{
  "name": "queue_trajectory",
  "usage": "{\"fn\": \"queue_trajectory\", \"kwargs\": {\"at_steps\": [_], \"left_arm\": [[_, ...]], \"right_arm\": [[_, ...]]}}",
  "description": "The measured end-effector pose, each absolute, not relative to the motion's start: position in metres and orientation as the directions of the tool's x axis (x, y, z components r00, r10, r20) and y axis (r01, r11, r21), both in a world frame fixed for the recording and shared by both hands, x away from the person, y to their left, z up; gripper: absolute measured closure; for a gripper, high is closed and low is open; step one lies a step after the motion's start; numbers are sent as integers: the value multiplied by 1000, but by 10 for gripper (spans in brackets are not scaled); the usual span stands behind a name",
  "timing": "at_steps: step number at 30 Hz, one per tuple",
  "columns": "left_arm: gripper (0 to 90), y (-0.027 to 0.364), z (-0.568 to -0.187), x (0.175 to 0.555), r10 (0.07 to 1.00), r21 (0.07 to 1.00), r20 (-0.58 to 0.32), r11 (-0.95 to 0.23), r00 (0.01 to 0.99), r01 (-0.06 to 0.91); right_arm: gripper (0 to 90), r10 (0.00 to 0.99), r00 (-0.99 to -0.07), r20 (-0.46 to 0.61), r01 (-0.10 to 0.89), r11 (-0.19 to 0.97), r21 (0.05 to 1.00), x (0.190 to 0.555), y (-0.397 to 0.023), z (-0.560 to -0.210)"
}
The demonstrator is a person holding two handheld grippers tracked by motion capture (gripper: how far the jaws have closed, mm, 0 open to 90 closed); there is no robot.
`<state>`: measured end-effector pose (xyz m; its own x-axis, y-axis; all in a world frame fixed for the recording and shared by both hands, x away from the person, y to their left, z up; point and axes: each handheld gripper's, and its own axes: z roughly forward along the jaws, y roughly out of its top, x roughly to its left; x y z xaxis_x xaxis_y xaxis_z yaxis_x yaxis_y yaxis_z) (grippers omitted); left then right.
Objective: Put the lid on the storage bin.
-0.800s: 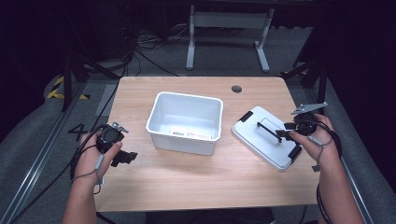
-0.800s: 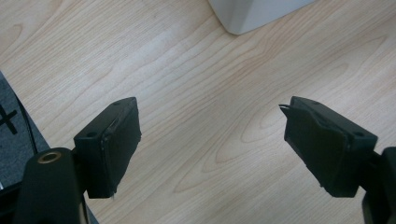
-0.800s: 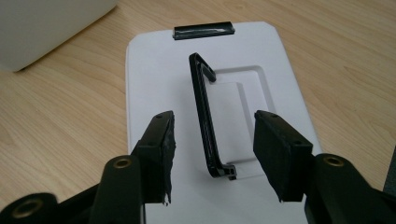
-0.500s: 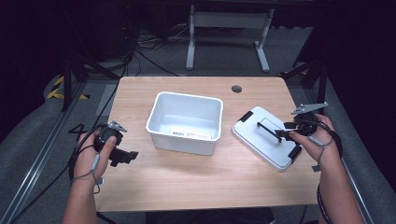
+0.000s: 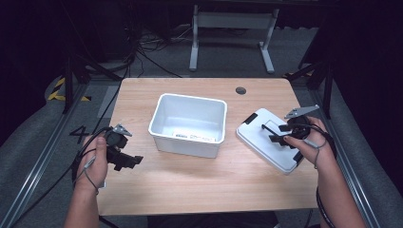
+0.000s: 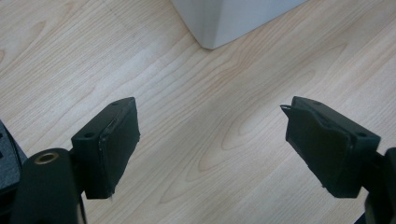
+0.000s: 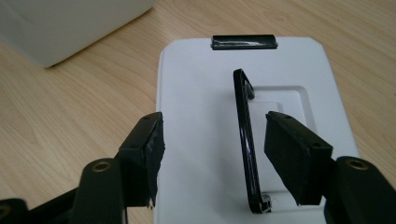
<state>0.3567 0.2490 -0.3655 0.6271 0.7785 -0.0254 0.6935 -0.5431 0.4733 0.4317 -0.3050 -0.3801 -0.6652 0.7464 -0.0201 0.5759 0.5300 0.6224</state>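
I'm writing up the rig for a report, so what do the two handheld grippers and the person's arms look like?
Both the left gripper and the right gripper are black, each with two blocky flat-faced jaws and brass-coloured screw holes near the jaw bases. A grey three-cornered plate sits on top of each. Black cables trail back from them, and a thin cord loops around each hand. The forearms are bare, with no sleeves.

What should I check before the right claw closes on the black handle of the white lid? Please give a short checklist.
1. Right claw open: ok, pads apart.
2. Black handle between its jaws: ok, upright and nearer one pad, not pressed.
3. White lid flat on the table: ok.
4. White bin open on top: ok, apparently holding just a label.
5. Left claw out of the way: ok, open over bare wood beside the bin.
6. Lid clips free: cannot tell.
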Motion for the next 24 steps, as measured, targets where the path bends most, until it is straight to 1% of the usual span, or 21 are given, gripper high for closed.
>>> {"fn": "queue_trajectory", "kwargs": {"at_steps": [4, 8, 17, 19, 21, 24], "left_arm": [[179, 247, -367, 357, 778, 468, -31, -543, 627, 697], [180, 246, -369, 358, 777, 456, -29, -550, 629, 700], [180, 246, -371, 359, 779, 451, -33, -548, 627, 705], [180, 246, -371, 359, 778, 451, -35, -548, 627, 705], [180, 246, -372, 360, 779, 448, -33, -549, 627, 706], [181, 246, -373, 360, 781, 446, -30, -549, 624, 707]], "right_arm": [[379, 754, -657, -20, 583, 524, 621, 438, -306, -389], [396, 761, -648, -24, 592, 523, 613, 445, -304, -402], [440, 770, -636, -45, 609, 538, 583, 455, -307, -419], [472, 771, -634, -55, 613, 545, 572, 457, -309, -422], [534, 769, -635, -72, 614, 558, 558, 458, -310, -424], [684, 758, -644, -103, 606, 587, 537, 458, -312, -425]]}}
